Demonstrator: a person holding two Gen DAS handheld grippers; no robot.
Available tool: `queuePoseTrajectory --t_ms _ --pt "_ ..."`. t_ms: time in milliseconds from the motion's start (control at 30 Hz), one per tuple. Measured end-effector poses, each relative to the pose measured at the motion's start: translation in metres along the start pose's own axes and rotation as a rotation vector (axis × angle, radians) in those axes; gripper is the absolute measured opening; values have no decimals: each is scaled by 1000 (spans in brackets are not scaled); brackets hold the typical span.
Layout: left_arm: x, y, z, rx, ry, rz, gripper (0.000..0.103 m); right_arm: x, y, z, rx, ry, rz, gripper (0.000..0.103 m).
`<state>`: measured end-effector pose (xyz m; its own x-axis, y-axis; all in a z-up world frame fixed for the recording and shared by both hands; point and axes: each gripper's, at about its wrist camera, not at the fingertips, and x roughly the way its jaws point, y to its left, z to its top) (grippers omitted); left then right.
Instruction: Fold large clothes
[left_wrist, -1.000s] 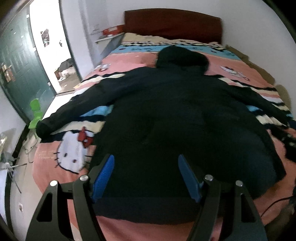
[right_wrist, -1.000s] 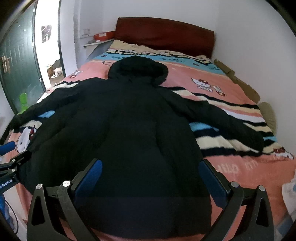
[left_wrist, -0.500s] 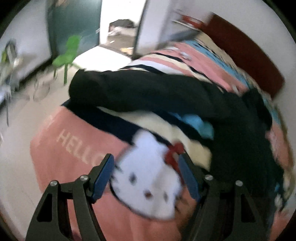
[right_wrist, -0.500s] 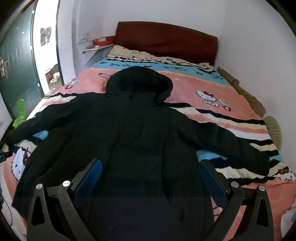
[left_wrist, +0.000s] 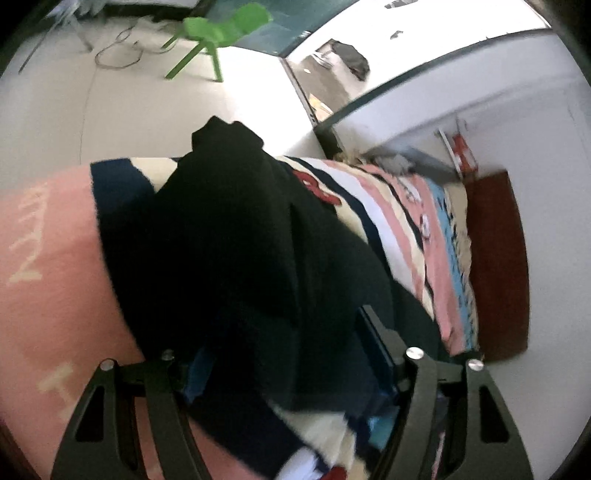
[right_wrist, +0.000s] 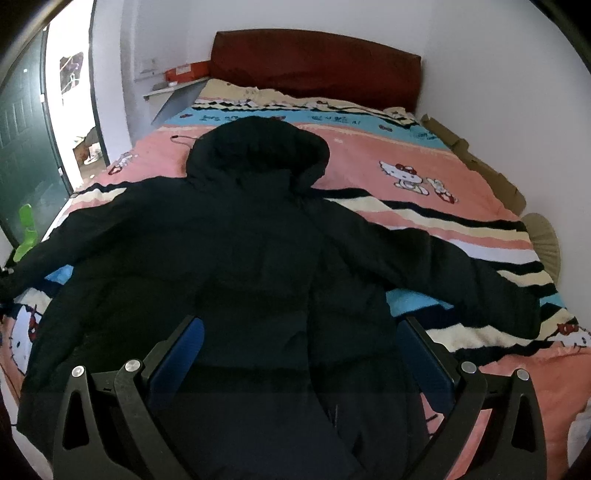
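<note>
A black hooded coat (right_wrist: 258, 258) lies spread on the bed (right_wrist: 406, 173), hood at 12 o'clock. The left gripper (left_wrist: 284, 354), jaws wide and empty, straddles the coat's left sleeve (left_wrist: 229, 221), which runs toward 12 o'clock; the right gripper (right_wrist: 299, 354) hovers wide over the hem.

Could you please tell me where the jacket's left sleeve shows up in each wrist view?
Left wrist: the left sleeve fills the centre, its cuff toward the floor.
Right wrist: it lies at the left edge, reaching toward the doorway.
Shared landmark: the green chair.
</note>
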<state>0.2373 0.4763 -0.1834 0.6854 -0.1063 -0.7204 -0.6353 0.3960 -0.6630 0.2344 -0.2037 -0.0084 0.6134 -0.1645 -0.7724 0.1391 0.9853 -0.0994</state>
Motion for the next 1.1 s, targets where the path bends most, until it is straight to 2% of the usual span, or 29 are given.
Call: queuePoseTrajectory --t_ms 67,100,167,200,333,533,733,867,1000,1100 --pt "5 4 7 -31 -4 5 64 3 0 -2 -6 6 -1 102" --pt "6 7 10 -43 -5 8 56 3 0 -2 -7 8 -1 102" --pt "8 9 14 -56 -6 17 37 4 0 -4 -6 12 6 102" --pt "9 10 15 -58 -2 19 21 5 -1 -5 -3 13 11 102" --pt "7 6 16 -47 -6 13 11 6 -2 -8 2 14 27 102" --pt "-13 -27 9 55 -43 6 9 3 -10 -13 13 4 44 102" --pt "-38 -88 -8 182 -70 -62 8 -2 -21 -18 22 -11 64 102" --pt "-54 -141 -35 278 -66 -111 7 -5 -35 -24 30 -18 75 102" --pt "-62 -199 -72 383 -57 -149 7 -6 -60 -29 58 -25 73 102" --pt "-65 -228 -103 445 -43 -162 7 -8 -81 -30 78 -36 58 102"
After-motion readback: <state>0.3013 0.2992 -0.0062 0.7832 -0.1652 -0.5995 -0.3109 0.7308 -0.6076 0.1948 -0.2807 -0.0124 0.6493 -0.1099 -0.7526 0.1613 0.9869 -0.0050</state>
